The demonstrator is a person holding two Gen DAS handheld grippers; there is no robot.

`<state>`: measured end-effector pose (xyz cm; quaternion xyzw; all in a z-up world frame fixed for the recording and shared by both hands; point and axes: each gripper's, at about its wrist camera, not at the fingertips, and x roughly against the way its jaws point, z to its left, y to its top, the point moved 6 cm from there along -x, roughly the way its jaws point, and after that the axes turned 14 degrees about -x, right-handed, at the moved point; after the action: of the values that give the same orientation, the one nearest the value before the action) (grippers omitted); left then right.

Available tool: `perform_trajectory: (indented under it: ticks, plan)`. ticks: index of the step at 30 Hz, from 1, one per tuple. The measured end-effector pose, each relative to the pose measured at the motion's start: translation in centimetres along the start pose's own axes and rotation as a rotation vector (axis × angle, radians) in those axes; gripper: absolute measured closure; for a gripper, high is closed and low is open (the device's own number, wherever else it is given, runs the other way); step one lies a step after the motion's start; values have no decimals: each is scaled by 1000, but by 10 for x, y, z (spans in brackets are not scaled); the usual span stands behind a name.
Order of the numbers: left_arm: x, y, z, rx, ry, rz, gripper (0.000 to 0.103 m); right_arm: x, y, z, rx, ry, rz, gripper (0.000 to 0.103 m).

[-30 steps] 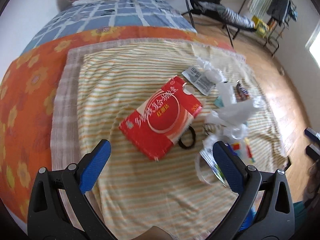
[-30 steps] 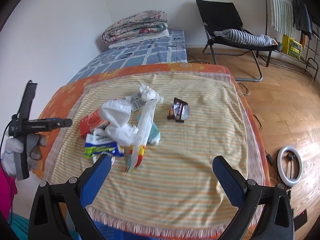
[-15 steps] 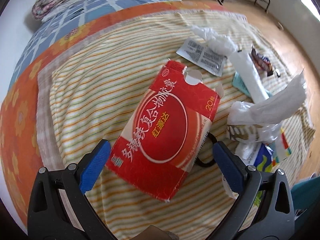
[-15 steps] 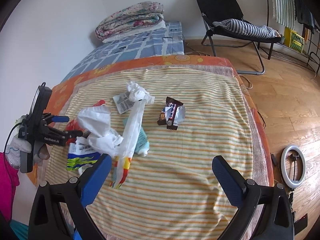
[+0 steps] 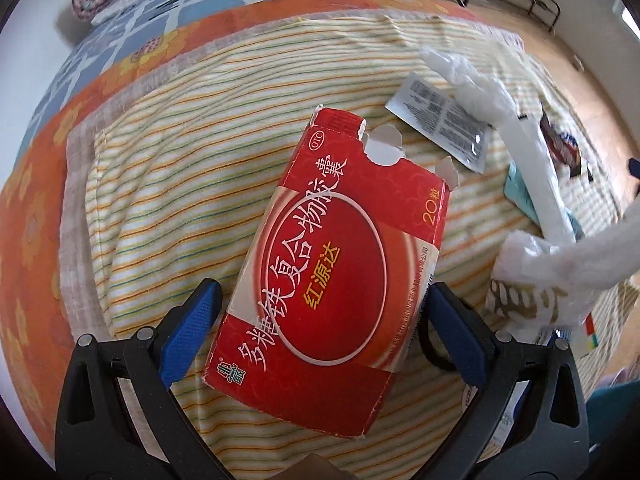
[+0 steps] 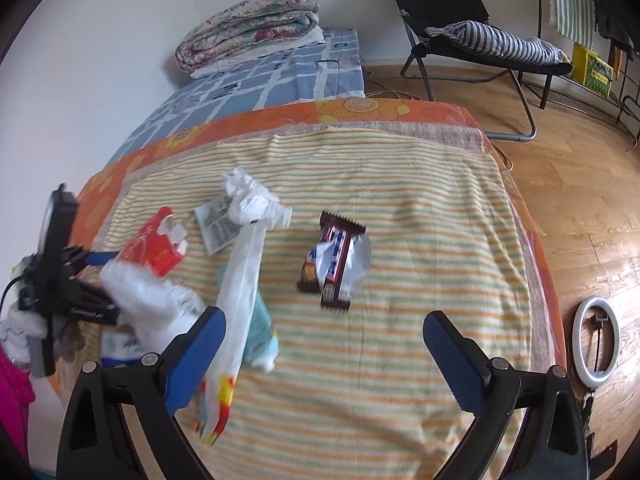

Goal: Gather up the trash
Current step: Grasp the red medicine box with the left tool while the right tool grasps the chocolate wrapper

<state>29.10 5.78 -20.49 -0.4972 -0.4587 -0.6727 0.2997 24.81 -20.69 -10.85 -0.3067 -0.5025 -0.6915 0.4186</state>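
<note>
A torn red cardboard box (image 5: 332, 264) with white Chinese writing lies on the striped cloth. My left gripper (image 5: 320, 328) is open, its blue pads on either side of the box's near end, apart from it. The box (image 6: 154, 248) also shows at the left of the right wrist view, with the left gripper (image 6: 96, 276) beside it. My right gripper (image 6: 320, 352) is open and empty above the cloth, just short of a brown snack wrapper (image 6: 334, 262). A white plastic bag (image 6: 240, 280) and a printed sachet (image 6: 216, 226) lie left of the wrapper.
The trash lies on a striped cloth (image 6: 400, 208) over an orange flowered bedspread (image 6: 360, 110). A folded quilt (image 6: 248, 28) sits at the bed's far end. A black folding chair (image 6: 460, 12) and a ring light (image 6: 596, 342) stand on the wooden floor to the right.
My left gripper has come down and forward until the red box lies between its open pads. My right gripper has moved forward toward the snack wrapper.
</note>
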Motion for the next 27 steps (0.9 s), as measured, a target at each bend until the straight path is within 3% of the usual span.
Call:
perform_trajectory:
  ticks: [14,19,21,22,23,27]
  plan:
    - [13,-11,47,187,-20,-61,6,-71,28,-22,-141,-60,110,26]
    - [17,-15,50,190,-13,-73,7,-79,27,-22,-121,-94,117,54]
    - [19,-18,49,194,-8,-78,7,-76,27,-20,-115,-66,113,68]
    - [20,-19,49,195,-6,-81,7,-74,28,-20,-120,-51,112,71]
    - [22,-20,49,198,-7,-87,7,-71,28,-20,-129,-27,111,80]
    - [28,-24,43,200,-15,-98,7,-61,27,-19,-125,-5,91,83]
